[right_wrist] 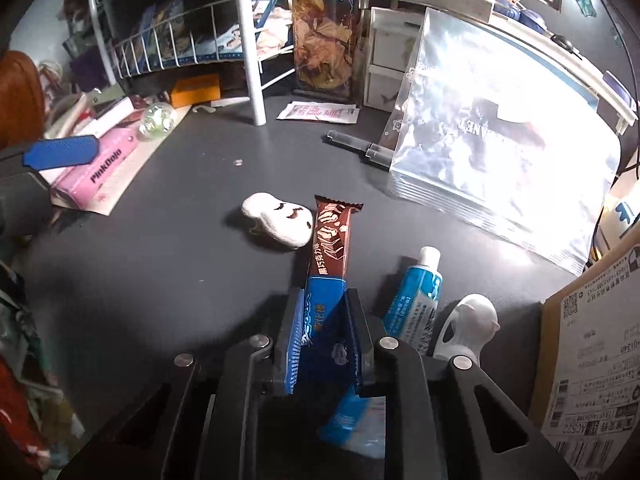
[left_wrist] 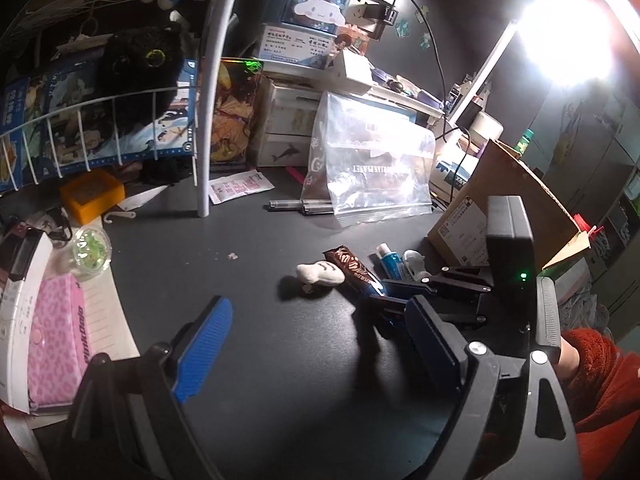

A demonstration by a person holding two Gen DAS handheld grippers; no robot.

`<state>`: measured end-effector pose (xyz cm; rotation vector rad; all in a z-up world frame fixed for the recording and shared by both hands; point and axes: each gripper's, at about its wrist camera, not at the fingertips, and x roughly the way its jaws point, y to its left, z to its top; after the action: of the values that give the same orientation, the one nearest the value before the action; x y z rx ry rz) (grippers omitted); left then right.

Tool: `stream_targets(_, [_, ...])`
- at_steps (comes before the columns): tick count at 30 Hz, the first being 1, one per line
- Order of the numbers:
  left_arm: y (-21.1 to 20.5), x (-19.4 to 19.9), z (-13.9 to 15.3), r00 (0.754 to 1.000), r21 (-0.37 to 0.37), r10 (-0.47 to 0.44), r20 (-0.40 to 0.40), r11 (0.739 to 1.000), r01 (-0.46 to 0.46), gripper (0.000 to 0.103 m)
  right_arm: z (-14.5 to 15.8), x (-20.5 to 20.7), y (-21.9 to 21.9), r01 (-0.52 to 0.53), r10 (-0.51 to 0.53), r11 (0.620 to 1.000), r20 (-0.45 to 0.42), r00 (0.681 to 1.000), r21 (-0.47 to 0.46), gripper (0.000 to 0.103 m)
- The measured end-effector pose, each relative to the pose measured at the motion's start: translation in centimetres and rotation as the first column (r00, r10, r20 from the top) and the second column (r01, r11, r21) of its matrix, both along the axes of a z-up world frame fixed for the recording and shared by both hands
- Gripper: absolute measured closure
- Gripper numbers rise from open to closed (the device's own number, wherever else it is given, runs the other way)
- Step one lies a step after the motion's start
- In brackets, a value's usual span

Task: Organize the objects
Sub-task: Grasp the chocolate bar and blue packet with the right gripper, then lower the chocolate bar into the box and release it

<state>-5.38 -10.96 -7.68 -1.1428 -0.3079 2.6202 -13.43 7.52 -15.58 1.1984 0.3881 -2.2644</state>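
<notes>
A brown and blue chocolate bar (right_wrist: 330, 248) lies on the dark desk, and my right gripper (right_wrist: 324, 300) is shut on its blue end. In the left wrist view the same bar (left_wrist: 352, 270) runs into the right gripper (left_wrist: 390, 290). A small white plush (right_wrist: 278, 220) lies just left of the bar; it also shows in the left wrist view (left_wrist: 320, 273). A blue toothpaste tube (right_wrist: 416, 300) and a white clip-like object (right_wrist: 468, 328) lie to the right. My left gripper (left_wrist: 316, 328) is open and empty above the desk.
A shiny zip bag (right_wrist: 500, 152) and two grey pens (right_wrist: 360, 146) lie at the back. A cardboard box (right_wrist: 592, 360) stands at the right. A pink pouch (right_wrist: 100, 168), a clear ball (right_wrist: 156, 120), an orange box (left_wrist: 92, 196) and a wire rack (left_wrist: 100, 120) sit at the left.
</notes>
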Motion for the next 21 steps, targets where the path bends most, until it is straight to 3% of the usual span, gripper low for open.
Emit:
stream_targets(4, [0.9, -0.9, -0.1, 0.999, 0.033, -0.032, 0.015, 0.999, 0.032, 0.016, 1.0, 1.0, 0.8, -0.005, 0.004, 1.000, -0.031, 1.000, -0.017, 0.088])
stream_targets(9, [3.0, -2.0, 0.7, 0.993, 0.070, -0.118, 0.006, 0.991, 0.117, 0.017, 3.5, 2.6, 2.6, -0.032, 0.028, 0.989, -0.034, 0.999, -0.141, 0.088])
stream_targets(10, [3.3, -2.2, 1.0, 0.991, 0.086, -0.132, 0.003, 0.988, 0.131, 0.022, 4.2, 3.1, 2.8, -0.049, 0.043, 0.985, -0.041, 0.998, -0.168, 0.088])
stream_targets(11, [3.5, -2.3, 1.4, 0.989, 0.120, -0.151, 0.001, 0.981, 0.150, 0.034, 5.1, 3.7, 3.0, -0.066, 0.057, 0.980, -0.054, 0.997, -0.187, 0.088])
stream_targets(14, [3.9, -2.5, 2.8, 0.971, 0.245, -0.237, -0.028, 0.940, 0.237, 0.052, 8.0, 5.9, 3.1, -0.130, 0.106, 0.972, -0.130, 0.986, -0.198, 0.089])
stream_targets(16, [4.5, -2.4, 4.1, 0.967, 0.241, -0.249, -0.055, 0.936, 0.255, 0.054, 9.2, 7.1, 3.1, -0.149, 0.118, 0.972, -0.174, 0.978, -0.181, 0.089])
stream_targets(21, [5.3, -2.5, 6.9, 0.957, 0.251, -0.271, -0.100, 0.924, 0.288, 0.075, 12.3, 8.6, 4.6, -0.168, 0.117, 0.957, -0.218, 0.969, -0.234, 0.088])
